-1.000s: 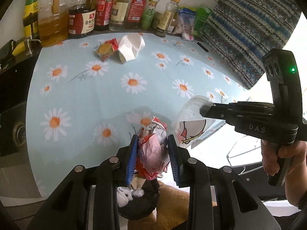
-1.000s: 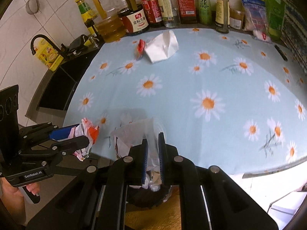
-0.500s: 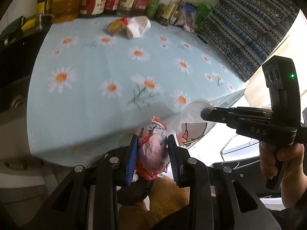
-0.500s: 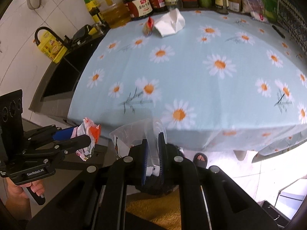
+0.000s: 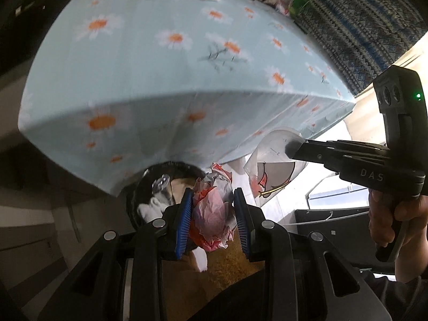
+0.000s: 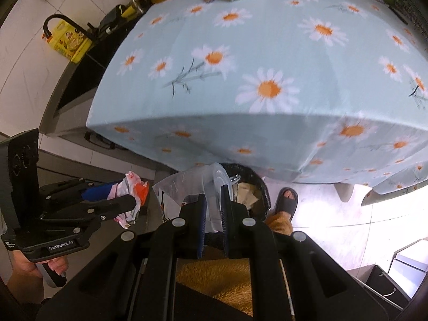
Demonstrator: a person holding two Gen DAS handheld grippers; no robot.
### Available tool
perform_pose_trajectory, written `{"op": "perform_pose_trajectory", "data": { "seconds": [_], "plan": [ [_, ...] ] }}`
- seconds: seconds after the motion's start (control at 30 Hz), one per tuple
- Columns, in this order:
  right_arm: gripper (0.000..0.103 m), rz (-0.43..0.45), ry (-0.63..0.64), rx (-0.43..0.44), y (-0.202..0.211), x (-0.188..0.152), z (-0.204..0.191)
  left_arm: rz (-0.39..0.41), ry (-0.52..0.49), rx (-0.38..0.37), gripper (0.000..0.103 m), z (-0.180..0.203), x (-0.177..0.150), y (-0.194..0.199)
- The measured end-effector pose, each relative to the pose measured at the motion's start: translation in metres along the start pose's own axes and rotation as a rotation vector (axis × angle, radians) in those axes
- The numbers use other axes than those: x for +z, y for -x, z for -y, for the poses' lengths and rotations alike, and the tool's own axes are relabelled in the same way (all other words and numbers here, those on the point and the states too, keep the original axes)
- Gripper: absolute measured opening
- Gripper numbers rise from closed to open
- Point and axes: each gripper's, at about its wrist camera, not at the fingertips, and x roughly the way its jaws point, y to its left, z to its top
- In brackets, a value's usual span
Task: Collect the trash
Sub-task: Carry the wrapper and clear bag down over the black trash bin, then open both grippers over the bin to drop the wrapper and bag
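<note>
Trash is in both tools: left gripper (image 5: 214, 215) clamped on a crumpled wrapper (image 5: 212, 211), right gripper (image 6: 213, 226) clamped on a clear plastic bag (image 6: 184, 187), so centre each above the black bin (image 5: 171, 168) below the counter (image 6: 267, 53) before letting go

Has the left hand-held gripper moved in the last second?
Yes. The left hand-held gripper, shut on the crumpled wrapper, has dropped from above the tablecloth to below its edge, over the black bin.
</note>
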Motion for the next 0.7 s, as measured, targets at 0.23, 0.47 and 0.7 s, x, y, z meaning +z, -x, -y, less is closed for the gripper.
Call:
{"op": "perform_pose_trajectory", "data": {
  "seconds": [0.23, 0.47, 0.7],
  "plan": [
    [0.012, -0.052, -0.008, 0.012, -0.019, -0.009, 0.0, -0.065, 0.039, 0.002, 0.029, -0.009, -0.015, -0.021],
    [0.012, -0.083, -0.01, 0.013, -0.03, -0.011, 0.0, -0.091, 0.052, 0.0, 0.029, -0.014, -0.018, -0.03],
    [0.012, -0.098, -0.013, 0.019, -0.036, -0.008, 0.003, -0.111, 0.064, 0.007, 0.03, -0.016, -0.015, -0.035]
  ]
}}
